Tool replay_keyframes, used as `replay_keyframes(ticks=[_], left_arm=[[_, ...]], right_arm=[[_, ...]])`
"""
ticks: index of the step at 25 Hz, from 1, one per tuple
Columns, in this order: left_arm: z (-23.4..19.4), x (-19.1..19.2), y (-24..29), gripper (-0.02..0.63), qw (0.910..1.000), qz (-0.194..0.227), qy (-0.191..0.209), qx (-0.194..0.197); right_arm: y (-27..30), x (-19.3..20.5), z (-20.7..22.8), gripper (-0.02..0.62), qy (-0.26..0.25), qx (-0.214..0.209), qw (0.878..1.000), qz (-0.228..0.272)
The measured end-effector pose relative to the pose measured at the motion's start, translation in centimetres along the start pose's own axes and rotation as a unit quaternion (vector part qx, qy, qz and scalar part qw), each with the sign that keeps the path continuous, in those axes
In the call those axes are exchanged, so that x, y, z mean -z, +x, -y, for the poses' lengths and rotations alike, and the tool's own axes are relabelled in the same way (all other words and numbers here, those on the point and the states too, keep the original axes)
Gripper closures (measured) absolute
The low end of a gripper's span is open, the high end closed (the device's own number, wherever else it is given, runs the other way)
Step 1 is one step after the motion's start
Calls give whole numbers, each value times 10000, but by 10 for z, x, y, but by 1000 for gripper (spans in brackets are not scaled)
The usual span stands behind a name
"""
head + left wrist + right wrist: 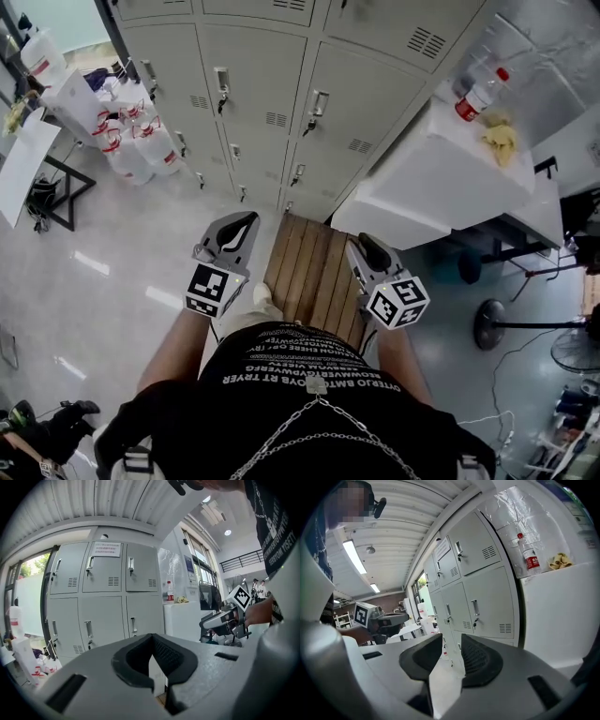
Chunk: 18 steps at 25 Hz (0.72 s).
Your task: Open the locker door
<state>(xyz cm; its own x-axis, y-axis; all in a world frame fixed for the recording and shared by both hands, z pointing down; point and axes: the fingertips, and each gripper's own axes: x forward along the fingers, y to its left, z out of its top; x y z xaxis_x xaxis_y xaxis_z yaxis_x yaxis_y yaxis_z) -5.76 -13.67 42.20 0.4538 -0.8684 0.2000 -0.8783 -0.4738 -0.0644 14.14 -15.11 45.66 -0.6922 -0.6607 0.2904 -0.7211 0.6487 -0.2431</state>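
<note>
A bank of grey lockers (pixel 253 94) stands ahead with all doors closed, each with a small metal handle (pixel 317 108). I hold both grippers low, well short of the doors. My left gripper (pixel 249 219) points at the lockers with its jaws meeting at the tips and nothing between them; the left gripper view shows closed doors (pixel 105 620) beyond it. My right gripper (pixel 362 241) has a narrow gap between its jaws, which hold nothing. Past it, the right gripper view shows a lower locker door (pixel 487 602) and its handle (pixel 475 607).
A wooden slatted platform (pixel 309 267) lies on the floor before the lockers. A white cabinet (pixel 441 183) stands at the right, with a bottle (pixel 478 94) and a yellow object (pixel 502 139) on top. Plastic jugs (pixel 131 136) cluster at the left.
</note>
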Motion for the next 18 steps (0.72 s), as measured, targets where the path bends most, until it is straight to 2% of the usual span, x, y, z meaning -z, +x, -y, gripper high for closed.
replay_keyframes(ticks=[11,14,18], left_arm=[[-73,-10,60,606,9997,95,-58,228],[-85,-14,75,607,9992,118,38,379],[-97,-18,91,606,9989,163,76,433]], right_arm=[[83,-58,24,486,-190,209,9995,135],[100,-73,27,486,-216,275,9990,270],[120,-75,30,485,-215,268,9992,217]])
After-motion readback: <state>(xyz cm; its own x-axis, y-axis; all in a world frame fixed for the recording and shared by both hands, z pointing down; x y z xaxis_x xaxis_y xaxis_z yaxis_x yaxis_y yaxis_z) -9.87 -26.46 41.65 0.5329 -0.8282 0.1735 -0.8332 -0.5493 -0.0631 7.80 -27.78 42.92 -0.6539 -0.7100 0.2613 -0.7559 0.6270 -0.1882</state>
